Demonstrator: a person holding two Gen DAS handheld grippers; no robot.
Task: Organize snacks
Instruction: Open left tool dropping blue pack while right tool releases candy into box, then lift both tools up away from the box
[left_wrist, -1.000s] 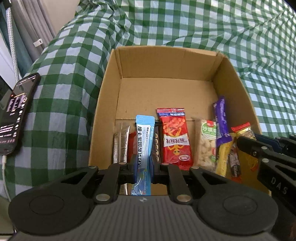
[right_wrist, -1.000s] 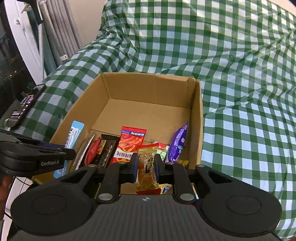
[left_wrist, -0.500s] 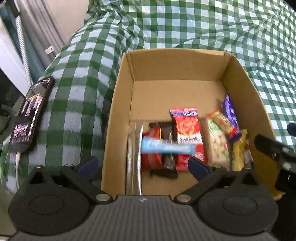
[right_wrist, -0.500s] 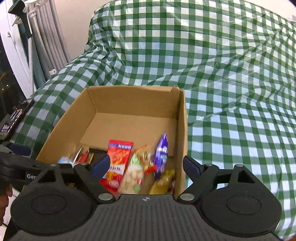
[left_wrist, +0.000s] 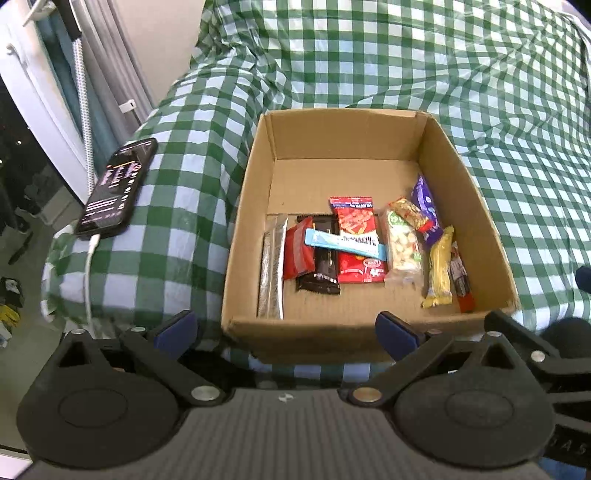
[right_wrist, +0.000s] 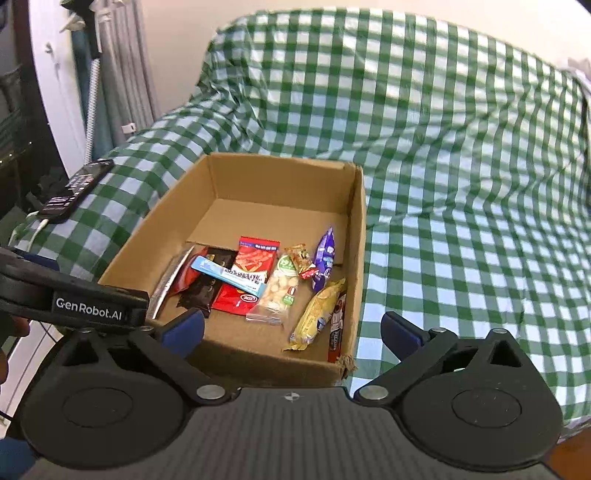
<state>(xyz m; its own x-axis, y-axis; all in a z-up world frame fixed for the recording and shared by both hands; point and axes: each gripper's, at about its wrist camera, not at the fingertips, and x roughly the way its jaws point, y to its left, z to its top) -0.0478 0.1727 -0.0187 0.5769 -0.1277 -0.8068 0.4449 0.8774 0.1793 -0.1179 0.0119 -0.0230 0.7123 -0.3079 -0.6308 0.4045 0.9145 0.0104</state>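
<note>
Both grippers are hanging released just short of the cardboard box (left_wrist: 243, 206): the left gripper (left_wrist: 284, 332) with jaws spread wide and empty, the right gripper (right_wrist: 291, 330) with jaws that have just been opening, nothing between them. The snacks are lying in the box's near half, on the green checked cloth (left_wrist: 369, 55). The blue stick pack (left_wrist: 345, 243) is resting crosswise over the red peanut packet (left_wrist: 360, 242). A phone (left_wrist: 118, 186) is lying to the box's left.

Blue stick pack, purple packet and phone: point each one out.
Blue stick pack (left_wrist: 345, 242), left wrist view, middle of the wrapper lying across the red packets.
Purple packet (right_wrist: 324, 258), right wrist view, centre of the wrapper near the box's right wall.
Phone (left_wrist: 118, 186), left wrist view, middle of the lit screen.
</note>
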